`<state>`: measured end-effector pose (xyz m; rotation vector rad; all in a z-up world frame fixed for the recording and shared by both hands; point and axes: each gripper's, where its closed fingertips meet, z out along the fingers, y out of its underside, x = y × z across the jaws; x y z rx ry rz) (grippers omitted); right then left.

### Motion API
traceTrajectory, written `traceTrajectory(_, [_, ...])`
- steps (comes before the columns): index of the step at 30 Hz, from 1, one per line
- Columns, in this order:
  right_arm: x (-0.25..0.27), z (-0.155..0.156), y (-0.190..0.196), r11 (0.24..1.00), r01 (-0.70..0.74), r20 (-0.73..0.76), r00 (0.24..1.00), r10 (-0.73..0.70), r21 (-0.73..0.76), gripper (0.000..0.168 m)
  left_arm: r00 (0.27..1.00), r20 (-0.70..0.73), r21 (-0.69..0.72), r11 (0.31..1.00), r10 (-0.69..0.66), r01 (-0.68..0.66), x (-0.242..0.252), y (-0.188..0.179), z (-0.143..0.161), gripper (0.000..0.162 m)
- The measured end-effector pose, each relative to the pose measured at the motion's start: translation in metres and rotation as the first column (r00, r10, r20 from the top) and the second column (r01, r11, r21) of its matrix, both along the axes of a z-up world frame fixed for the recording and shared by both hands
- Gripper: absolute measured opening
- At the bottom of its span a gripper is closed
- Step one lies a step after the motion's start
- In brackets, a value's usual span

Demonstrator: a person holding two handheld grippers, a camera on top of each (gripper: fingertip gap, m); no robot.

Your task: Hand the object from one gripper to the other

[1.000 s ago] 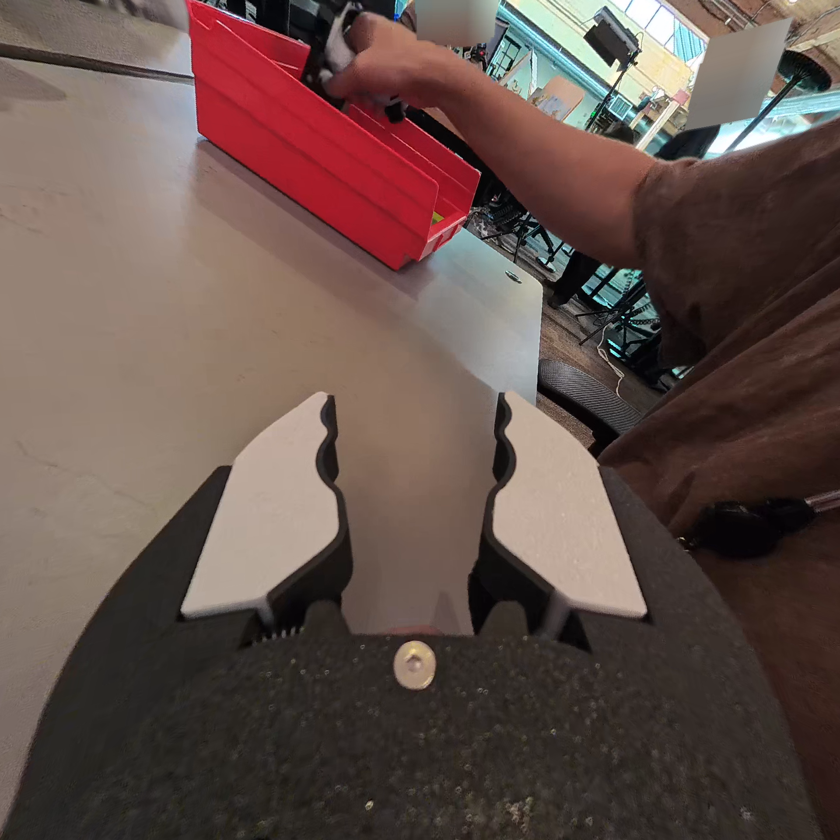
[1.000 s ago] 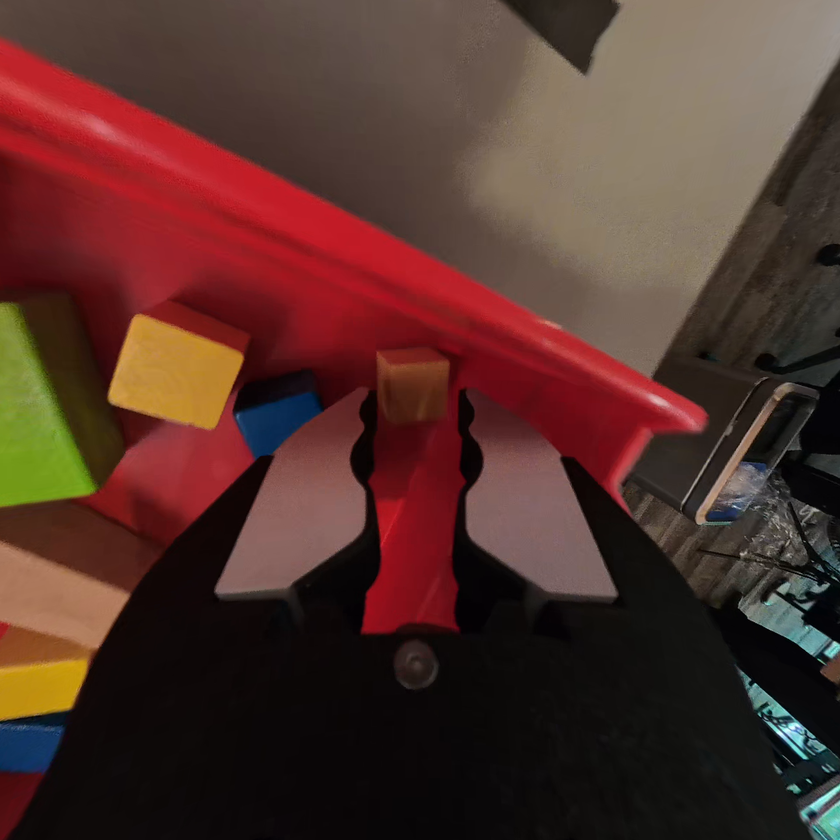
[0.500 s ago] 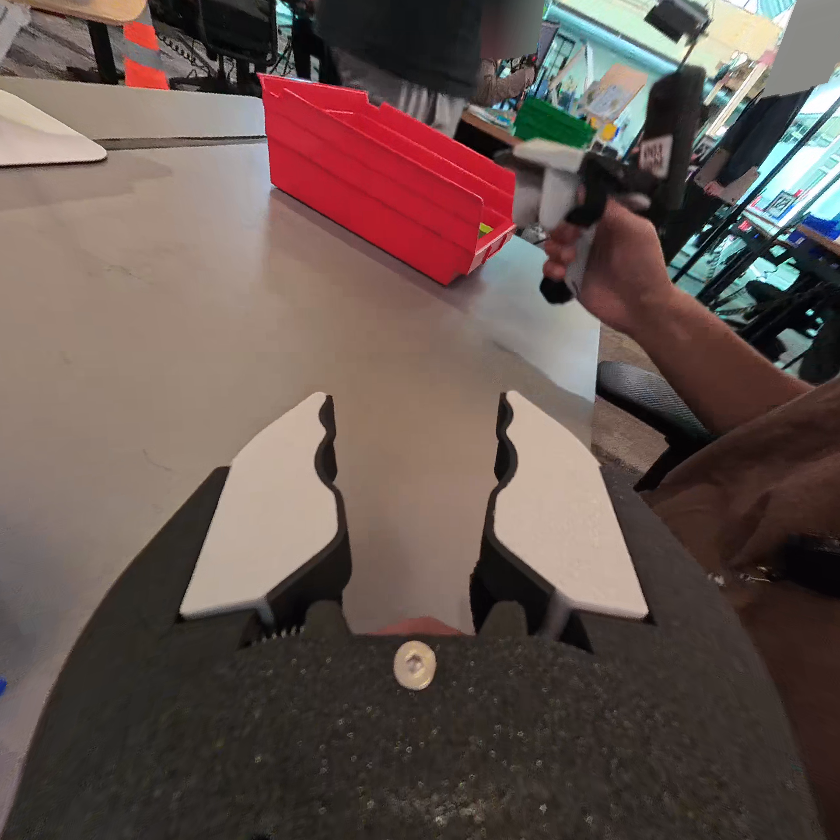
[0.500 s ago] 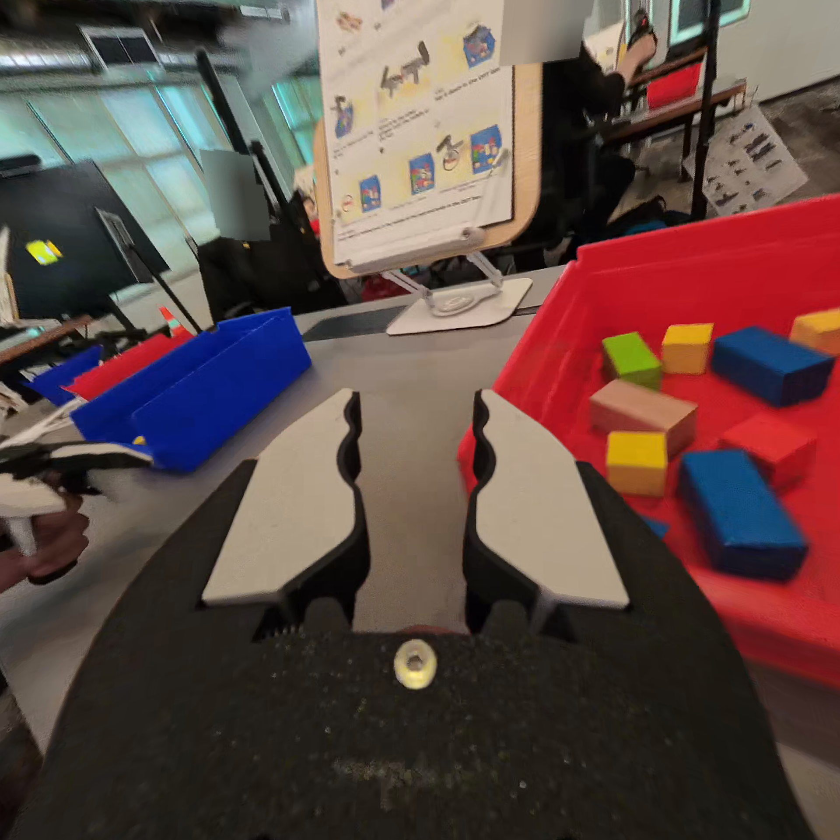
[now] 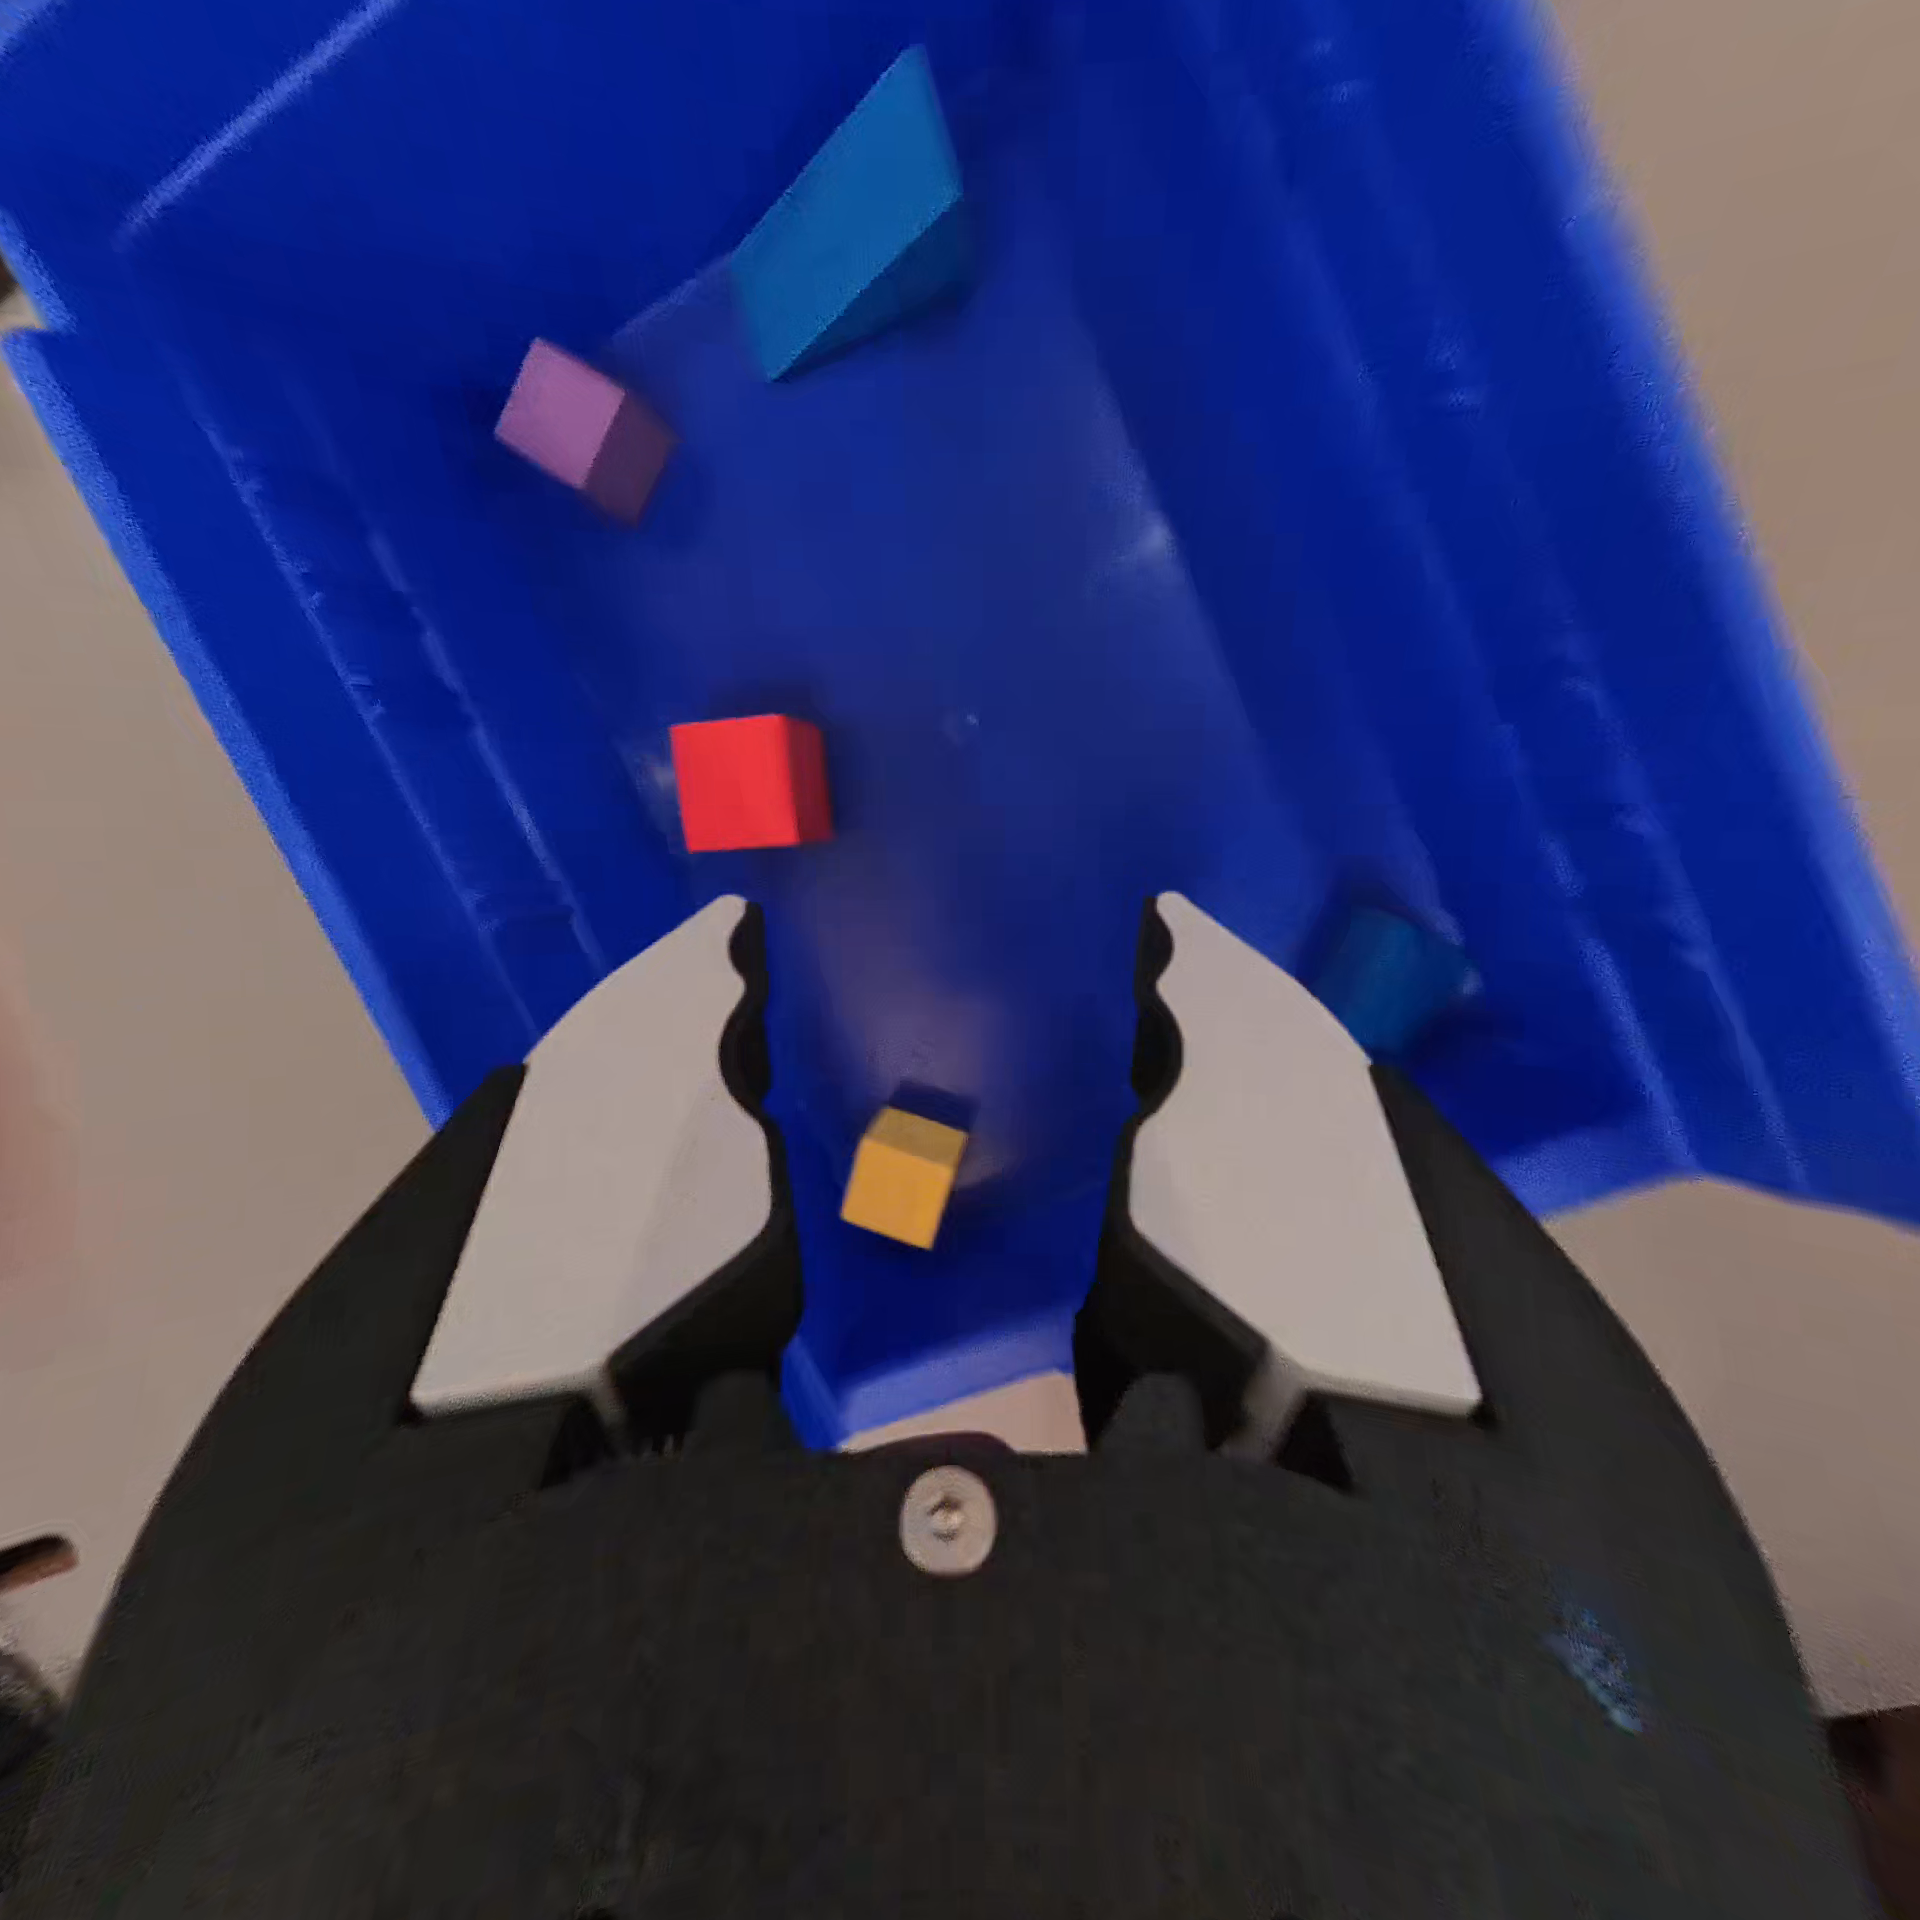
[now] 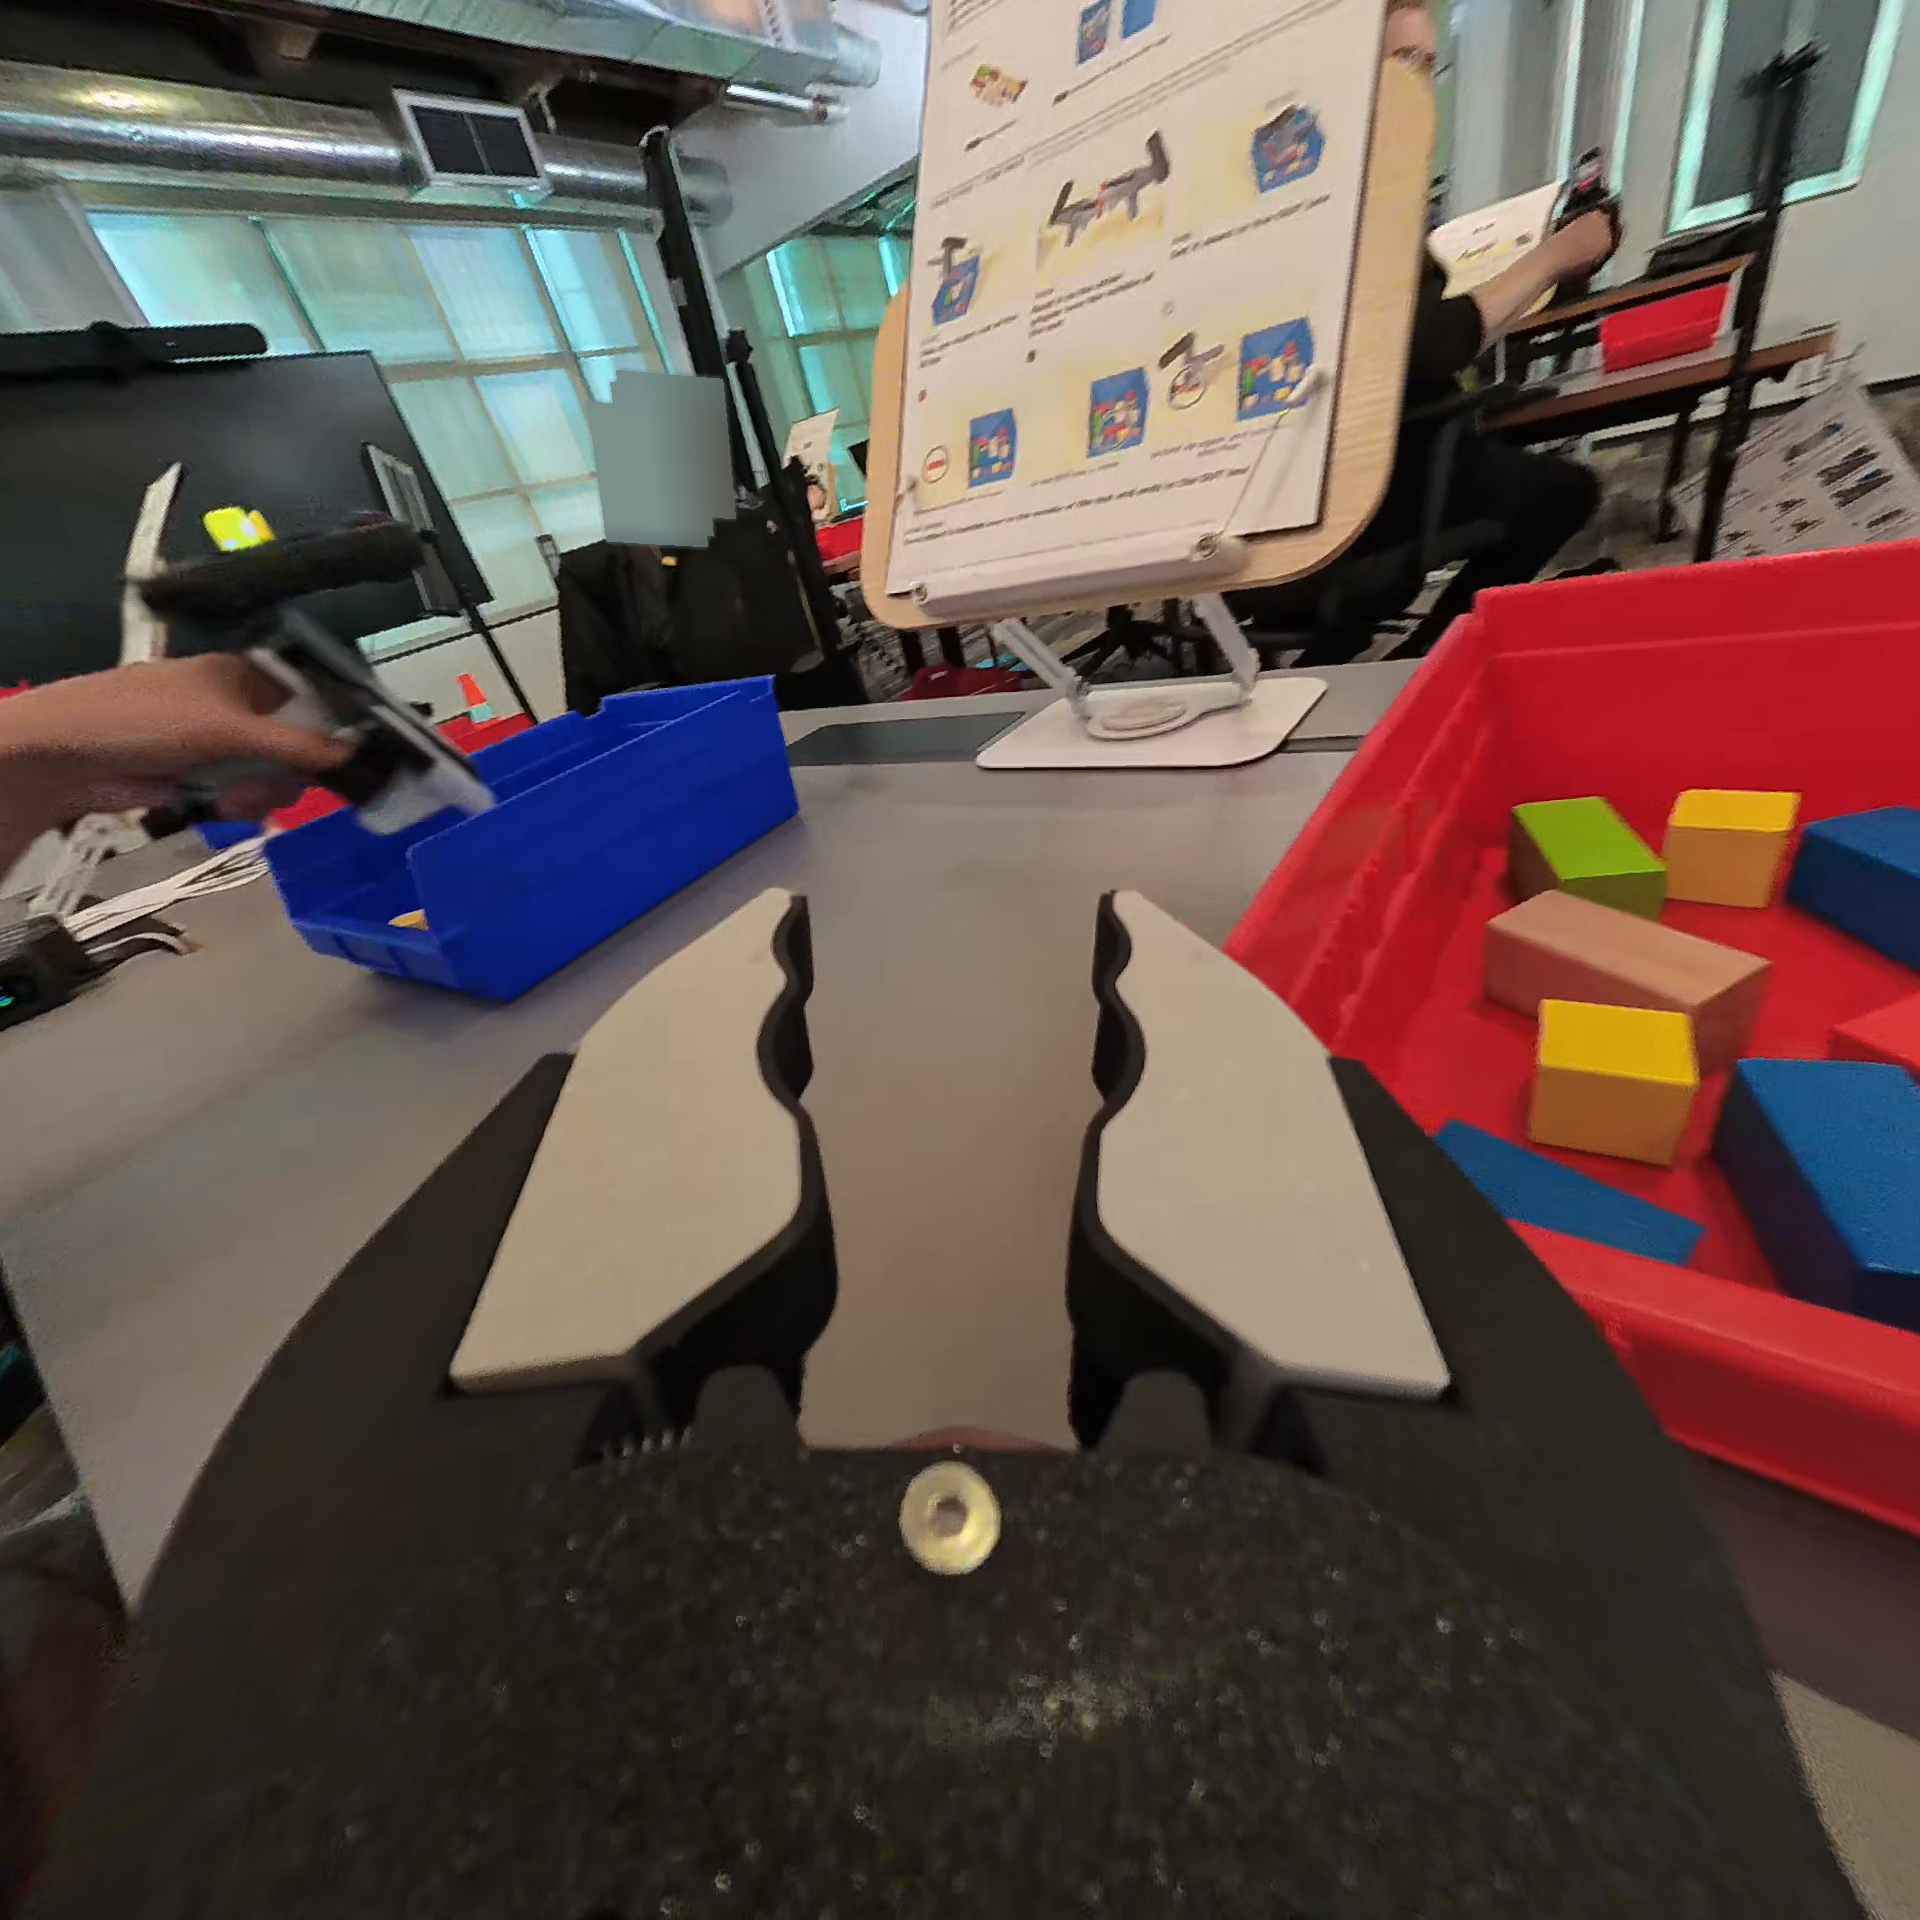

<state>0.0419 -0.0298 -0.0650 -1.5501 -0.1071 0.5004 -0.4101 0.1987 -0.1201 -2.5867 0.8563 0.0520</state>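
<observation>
Though blurred, left gripper (image 5: 948,914) gapes — over blue bin (image 5: 1351,520).

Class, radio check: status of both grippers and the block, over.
Left gripper open, empty, over blue bin. Right gripper open, empty, above table beside red bin. Small yellow block lies in blue bin, ungripped. Nothing in the way.

The blue bin (image 5: 1299,520) and red bin (image 6: 1382,894) were glossy ribbed plastic; the blocks (image 6: 1610,1081) looked like matt painted wood; the tabletop (image 6: 935,831) was smooth, dull grey.

Blue bin (image 5: 1299,436), red cube (image 5: 748,781), purple cube (image 5: 582,428), red bin (image 6: 1382,883)
</observation>
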Motion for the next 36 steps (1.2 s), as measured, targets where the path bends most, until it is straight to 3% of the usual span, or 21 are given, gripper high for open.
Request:
traceTrajectory(5, [-0.013, -0.008, -0.002, 0.998, -0.056, 0.035, 0.998, 0.058, -0.034, 0.051, 0.995, -0.056, -0.192, 0.977, 0.079, -0.088, -0.006, 0.041, -0.033, 0.067])
traceTrajectory(13, [-0.012, -0.02, 0.0, 0.993, -0.079, 0.045, 0.995, 0.083, -0.086, 0.051, 0.961, -0.274, -0.415, 0.898, 0.028, -0.145, -0.027, 0.044, -0.055, 0.073])
traceTrajectory(24, [-0.024, -0.032, 0.002, 0.985, -0.101, 0.127, 0.985, 0.119, -0.138, 0.051, 0.931, -0.365, -0.457, 0.875, -0.023, -0.157, -0.034, 0.04, -0.062, 0.066])
traceTrajectory(27, [-0.03, -0.039, 0.002, 0.982, -0.107, 0.185, 0.973, 0.136, -0.159, 0.051, 0.935, -0.35, -0.495, 0.859, -0.059, -0.131, -0.03, 0.026, -0.072, 0.065])
traceTrajectory(30, [-0.036, -0.045, 0.003, 0.978, -0.107, 0.246, 0.958, 0.15, -0.179, 0.05, 0.939, -0.336, -0.497, 0.861, -0.074, -0.11, -0.029, 0.022, -0.071, 0.038])
traceTrajectory(33, [-0.041, -0.046, 0.002, 0.978, -0.114, 0.278, 0.947, 0.161, -0.177, 0.05, 0.949, -0.299, -0.502, 0.862, -0.1, -0.067, -0.026, 0.019, -0.07, 0.037])
traceTrajectory(36, [-0.041, -0.044, 0.003, 0.979, -0.114, 0.27, 0.95, 0.157, -0.166, 0.049, 0.985, -0.142, -0.464, 0.885, -0.099, 0.022, -0.008, 0.015, -0.056, 0.037])
